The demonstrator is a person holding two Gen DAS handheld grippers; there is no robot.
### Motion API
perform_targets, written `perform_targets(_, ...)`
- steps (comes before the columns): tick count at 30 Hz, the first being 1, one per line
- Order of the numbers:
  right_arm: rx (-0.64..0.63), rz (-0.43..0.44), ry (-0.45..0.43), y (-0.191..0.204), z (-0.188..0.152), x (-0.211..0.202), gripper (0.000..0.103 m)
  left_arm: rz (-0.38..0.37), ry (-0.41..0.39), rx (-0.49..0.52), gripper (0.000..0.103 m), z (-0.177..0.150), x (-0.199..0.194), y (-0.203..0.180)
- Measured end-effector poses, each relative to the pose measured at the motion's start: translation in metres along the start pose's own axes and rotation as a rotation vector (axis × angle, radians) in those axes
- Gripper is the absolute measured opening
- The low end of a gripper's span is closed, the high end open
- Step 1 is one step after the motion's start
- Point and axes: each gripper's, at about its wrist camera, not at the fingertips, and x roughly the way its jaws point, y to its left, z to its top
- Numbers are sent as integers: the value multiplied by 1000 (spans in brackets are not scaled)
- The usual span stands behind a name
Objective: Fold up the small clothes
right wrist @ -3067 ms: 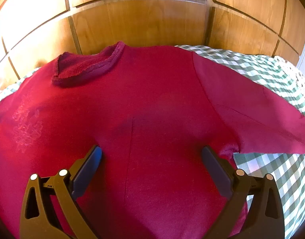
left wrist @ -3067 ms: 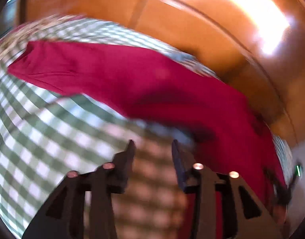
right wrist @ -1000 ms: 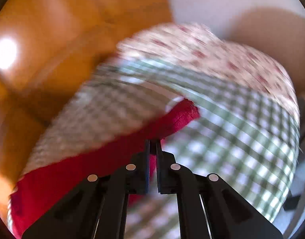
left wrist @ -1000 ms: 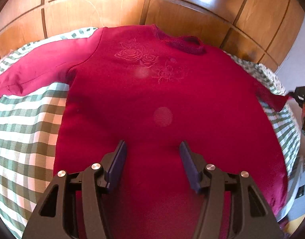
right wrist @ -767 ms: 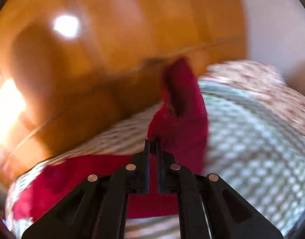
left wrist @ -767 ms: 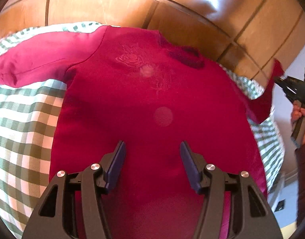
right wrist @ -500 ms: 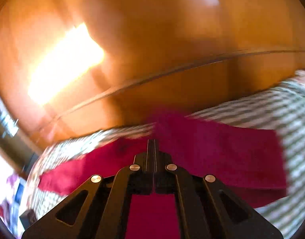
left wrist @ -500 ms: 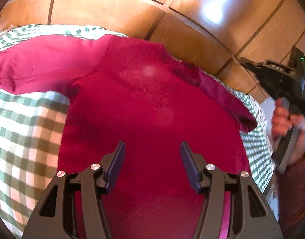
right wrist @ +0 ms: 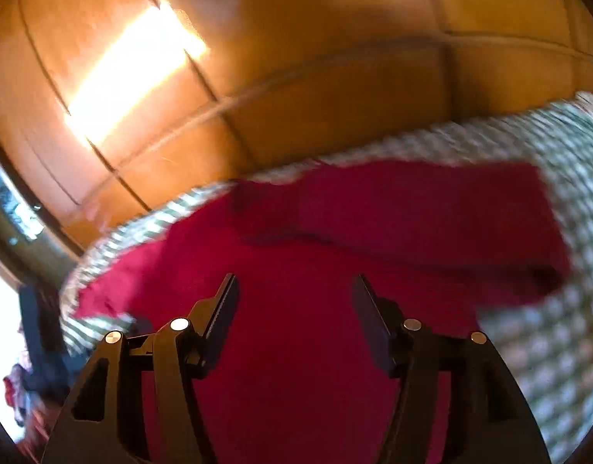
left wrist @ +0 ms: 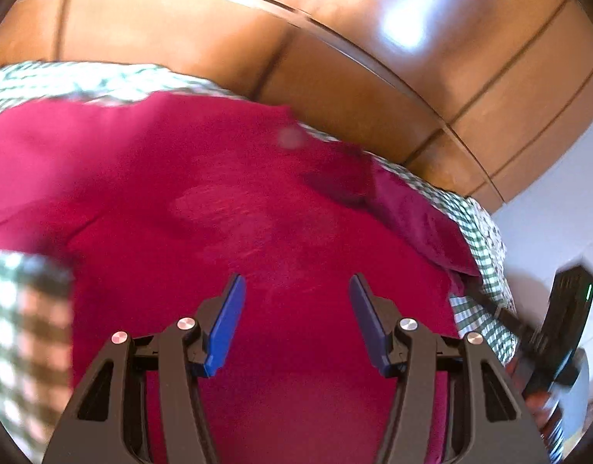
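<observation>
A crimson long-sleeved sweater [left wrist: 226, 216] lies flat on a green-and-white checked bedspread [left wrist: 21, 309]. Its right sleeve [right wrist: 412, 208] is folded back across the chest; in the left wrist view that sleeve [left wrist: 416, 220] lies over the right shoulder. The left sleeve [left wrist: 45, 154] still stretches out to the left. My left gripper [left wrist: 294, 328] is open and empty above the sweater's lower body. My right gripper [right wrist: 294, 324] is open and empty above the sweater [right wrist: 296, 348]; it also shows at the right edge of the left wrist view [left wrist: 551, 348].
A wooden panelled headboard [left wrist: 335, 58] rises behind the bed and also fills the top of the right wrist view [right wrist: 296, 58]. A floral cover [left wrist: 489, 232] lies at the bed's right edge. Both views are motion-blurred.
My right gripper carried the right sleeve across the sweater, then opened and let it go on the chest. My left gripper stayed open and drifted lower and left over the body.
</observation>
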Motion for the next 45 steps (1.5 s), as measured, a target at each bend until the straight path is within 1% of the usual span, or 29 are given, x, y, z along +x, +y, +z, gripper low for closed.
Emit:
perform_targets(2,9,-51,23,-20,-18,-3,60,-22,19,24,48,11,17,-16)
perform_targets(4,27,-58,50,-33,-37,-5,60,-28,41,54,46,22,40,-35)
perform_targets(7,-7,-72,72,-35,-62,-2,60,-25,98,68,45,39,79,-58)
perform_targets(8,-21,-81,75,-35,-69,2,61,-23,104,67,45,41,85,-64)
perform_targets(9,-32,-91,72,-35,-74,5,62,-23,121,65,45,44,96,-69)
perform_targets(11,-64,-108,34,-34,-85,10,66,-15,142,48,45,50,113,-75)
perform_targets(12,-86,-112,7,-31,-89,11,70,-7,144,38,45,53,121,-78)
perform_targets(13,-98,-116,-4,-29,-92,12,74,1,142,30,49,57,126,-80)
perform_targets(14,-112,-122,-9,-28,-93,14,75,4,138,20,51,59,131,-81)
perform_targets(15,-123,-122,-9,-26,-93,15,78,4,135,4,52,64,137,-84)
perform_targets(16,-123,-114,-7,-27,-93,16,79,2,130,-6,52,68,141,-86)
perform_targets(17,-115,-104,-8,-29,-93,17,79,-4,130,-11,47,72,145,-89)
perform_targets(18,-102,-88,-11,-32,-92,16,79,-3,129,-14,37,74,148,-91)
perform_targets(19,-94,-78,-14,-34,-92,16,79,8,133,-12,10,77,150,-93)
perform_targets(20,-87,-71,-17,-36,-92,16,79,12,137,-4,8,78,151,-96)
perform_targets(23,-91,-77,-19,-36,-93,16,79,-1,81,12,7,79,132,-97)
perform_targets(25,-96,-84,-20,-36,-93,17,79,-37,36,-18,7,84,105,-90)
perform_targets(26,-95,-84,-21,-36,-92,16,79,-56,-2,-17,7,86,85,-86)
perform_targets(29,-98,-88,-19,-36,-92,17,79,-65,-79,-7,7,91,43,-76)
perform_targets(30,-100,-91,-19,-36,-92,18,79,-56,-117,-2,7,90,24,-69)
perform_targets(32,-101,-95,-18,-35,-92,18,79,-28,-166,9,7,86,-4,-54)
perform_targets(33,-102,-97,-18,-36,-91,19,79,4,-187,20,7,84,-16,-44)
perform_targets(35,-103,-101,-15,-35,-92,22,79,74,-189,26,7,76,-25,-24)
perform_targets(39,-76,-96,-4,-34,-85,17,79,177,-162,20,7,59,-25,12)
perform_targets(41,-11,-67,2,-38,-78,12,79,197,-134,15,7,51,-18,25)
perform_targets(42,23,-55,4,-41,-72,8,79,213,-124,22,7,46,-13,25)
perform_targets(44,46,-53,-12,-43,-62,4,79,234,-110,43,7,39,-8,31)
perform_targets(45,50,-56,-30,-42,-53,0,79,241,-105,47,7,36,0,28)
